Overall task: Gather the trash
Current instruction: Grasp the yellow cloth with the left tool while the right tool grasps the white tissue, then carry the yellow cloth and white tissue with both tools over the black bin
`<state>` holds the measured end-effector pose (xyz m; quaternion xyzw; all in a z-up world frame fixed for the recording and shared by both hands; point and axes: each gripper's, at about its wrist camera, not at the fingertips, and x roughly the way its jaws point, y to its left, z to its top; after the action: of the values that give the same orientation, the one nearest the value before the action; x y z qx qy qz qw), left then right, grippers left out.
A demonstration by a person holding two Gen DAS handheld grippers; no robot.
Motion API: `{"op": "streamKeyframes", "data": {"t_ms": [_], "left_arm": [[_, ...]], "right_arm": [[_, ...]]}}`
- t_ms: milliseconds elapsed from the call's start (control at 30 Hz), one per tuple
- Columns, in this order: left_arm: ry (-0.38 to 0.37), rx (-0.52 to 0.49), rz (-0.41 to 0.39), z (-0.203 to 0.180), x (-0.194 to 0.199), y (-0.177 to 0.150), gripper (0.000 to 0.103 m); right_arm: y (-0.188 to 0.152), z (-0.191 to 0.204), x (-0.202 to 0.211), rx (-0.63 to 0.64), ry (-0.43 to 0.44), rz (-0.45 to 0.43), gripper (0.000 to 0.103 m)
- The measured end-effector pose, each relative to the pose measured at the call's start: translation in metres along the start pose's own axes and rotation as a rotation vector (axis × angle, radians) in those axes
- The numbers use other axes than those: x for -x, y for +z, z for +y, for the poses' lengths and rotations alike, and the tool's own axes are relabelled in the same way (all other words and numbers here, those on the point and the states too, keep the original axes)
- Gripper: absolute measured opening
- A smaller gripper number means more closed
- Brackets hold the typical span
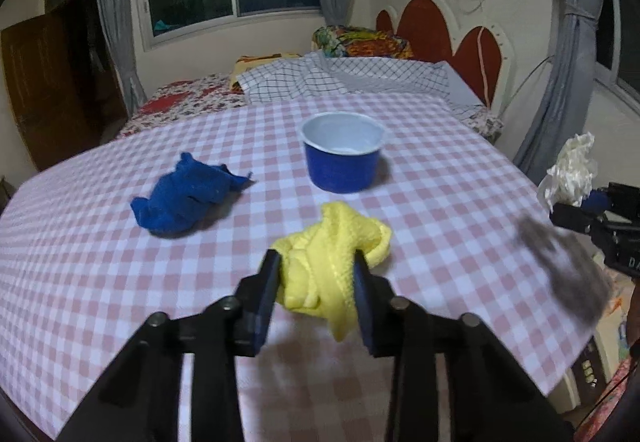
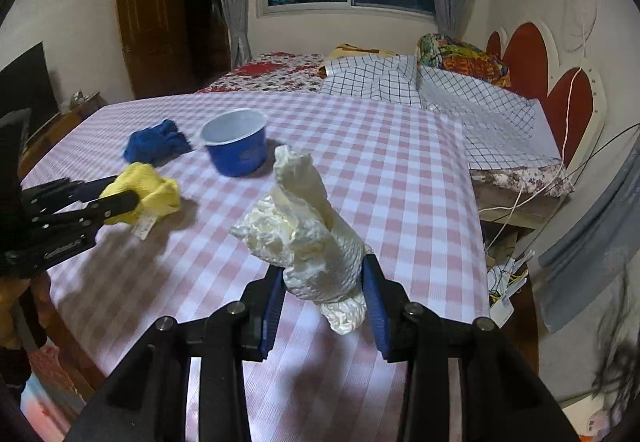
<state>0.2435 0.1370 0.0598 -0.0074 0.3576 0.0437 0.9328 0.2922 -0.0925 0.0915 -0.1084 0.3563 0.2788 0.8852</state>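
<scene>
My left gripper point(image 1: 316, 262) is shut on a crumpled yellow cloth point(image 1: 332, 262) just above the pink checked tablecloth point(image 1: 120, 282). The cloth also shows in the right wrist view point(image 2: 148, 190), held by the left gripper point(image 2: 128, 204). My right gripper point(image 2: 324, 274) is shut on a crumpled white paper wad point(image 2: 304, 234), held above the table; it shows at the right edge of the left wrist view point(image 1: 572, 170). A blue bowl point(image 1: 342, 156) with a white inside stands upright mid-table, also seen in the right wrist view point(image 2: 236, 148). A blue cloth point(image 1: 184, 194) lies left of it.
A bed with checked sheets point(image 1: 340, 78) and a red headboard point(image 1: 440, 30) lies beyond the table. The table's right edge point(image 2: 480, 242) drops to cables and clutter on the floor. A brown door point(image 2: 148, 30) stands at the back left.
</scene>
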Motion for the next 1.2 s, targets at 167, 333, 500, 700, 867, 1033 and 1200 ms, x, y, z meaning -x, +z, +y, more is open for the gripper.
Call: {"op": "streamKeyframes", "data": {"t_ms": [167, 333, 500, 700, 867, 1033, 1200], "left_arm": [[-0.052, 0.024, -0.039, -0.005, 0.015, -0.005, 0.023], [-0.079, -0.003, -0.082, -0.022, 0.04, -0.01, 0.023], [-0.121, -0.031, -0.118, -0.046, 0.062, -0.019, 0.023], [-0.168, -0.069, -0.15, -0.085, 0.086, -0.032, 0.023], [-0.209, -0.106, -0.165, -0.121, 0.097, -0.048, 0.023], [-0.273, -0.146, -0.153, -0.158, 0.101, -0.062, 0.023], [-0.329, -0.185, -0.138, -0.19, 0.102, -0.074, 0.023]], "right_arm": [[-0.009, 0.007, 0.015, 0.006, 0.007, -0.012, 0.04], [-0.022, 0.004, 0.042, -0.019, 0.007, -0.05, 0.04], [-0.043, -0.001, 0.07, -0.041, -0.016, -0.077, 0.04], [-0.072, -0.012, 0.106, -0.088, -0.06, -0.113, 0.04], [-0.099, -0.02, 0.132, -0.123, -0.109, -0.13, 0.04], [-0.128, -0.035, 0.151, -0.17, -0.145, -0.129, 0.04], [-0.156, -0.053, 0.168, -0.219, -0.176, -0.125, 0.04]]}}
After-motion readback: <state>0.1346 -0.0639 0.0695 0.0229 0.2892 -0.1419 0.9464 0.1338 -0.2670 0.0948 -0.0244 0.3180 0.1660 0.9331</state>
